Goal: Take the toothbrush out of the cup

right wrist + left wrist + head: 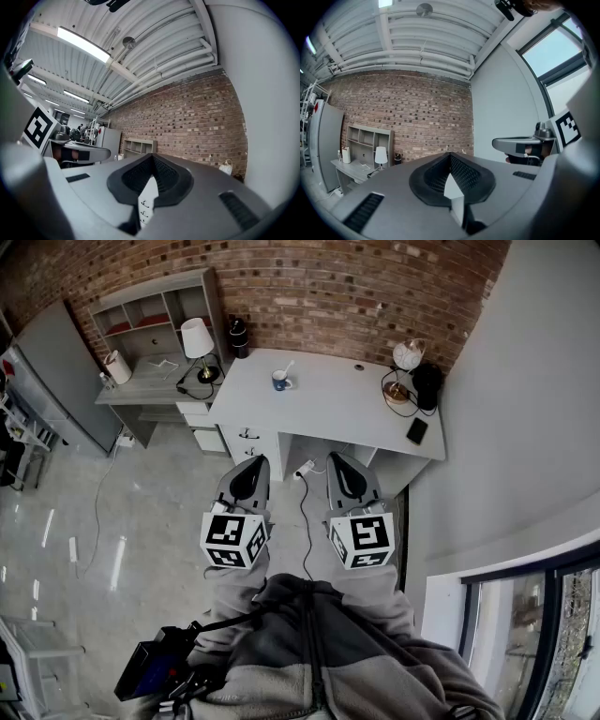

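Left gripper [248, 474] and right gripper [348, 476] hang near, both closed and empty, while the toothbrush [287, 369] leans in the cup [279, 382] on the far desk [337, 409], probably light, stiff and slim, best pinched at its raised end.

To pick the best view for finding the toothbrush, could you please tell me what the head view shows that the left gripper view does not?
Only the head view shows the blue cup with the toothbrush on the white desk. Only the left gripper view shows the ceiling and the left hand-held gripper close up, jaws shut and empty. Both show the brick wall, the grey shelf and the white lamp.
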{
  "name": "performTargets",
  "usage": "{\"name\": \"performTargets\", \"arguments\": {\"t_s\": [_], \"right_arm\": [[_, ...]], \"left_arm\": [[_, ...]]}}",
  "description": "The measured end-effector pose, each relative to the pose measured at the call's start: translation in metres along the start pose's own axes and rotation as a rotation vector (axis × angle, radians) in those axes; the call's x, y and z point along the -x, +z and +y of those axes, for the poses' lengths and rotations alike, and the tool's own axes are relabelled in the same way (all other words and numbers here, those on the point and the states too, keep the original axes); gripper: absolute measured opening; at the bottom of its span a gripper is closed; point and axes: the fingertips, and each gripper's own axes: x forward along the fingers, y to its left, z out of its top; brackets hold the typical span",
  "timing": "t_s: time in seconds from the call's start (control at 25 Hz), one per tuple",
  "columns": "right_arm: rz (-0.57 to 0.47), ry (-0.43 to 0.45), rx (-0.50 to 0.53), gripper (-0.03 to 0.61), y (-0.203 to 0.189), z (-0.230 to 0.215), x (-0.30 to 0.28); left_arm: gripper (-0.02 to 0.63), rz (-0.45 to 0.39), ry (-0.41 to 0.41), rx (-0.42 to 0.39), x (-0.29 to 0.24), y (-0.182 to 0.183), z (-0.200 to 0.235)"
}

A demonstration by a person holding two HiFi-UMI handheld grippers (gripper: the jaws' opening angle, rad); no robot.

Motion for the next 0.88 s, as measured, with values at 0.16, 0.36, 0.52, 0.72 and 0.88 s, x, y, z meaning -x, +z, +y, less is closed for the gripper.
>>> {"name": "performTargets", "arguments": {"t_s": [0.16, 0.36, 0.52, 0.72, 0.88], "right_arm": [[-0.005, 0.008, -0.010, 0.002, 0.001, -0.001, -0.002], [0.001, 0.006, -0.016, 0.002, -0.006, 0.002, -0.003], [0.009, 0.001, -0.022, 0.002, -0.012, 0.003, -0.003], [0.018, -0.007, -0.027, 0.002, -0.016, 0.011, -0.007], [0.032, -0.008, -0.027, 0.002, -0.019, 0.019, -0.013]], "left_arm": [[0.005, 0.002, -0.001, 0.001, -0.003, 0.000, -0.001], [0.005, 0.009, -0.006, 0.003, -0.002, -0.006, 0.001], [0.006, 0.017, -0.006, 0.006, 0.000, -0.011, 0.005], [0.005, 0.033, -0.016, 0.009, 0.002, -0.016, 0.013], [0.005, 0.045, -0.023, 0.015, 0.003, -0.018, 0.021]]}}
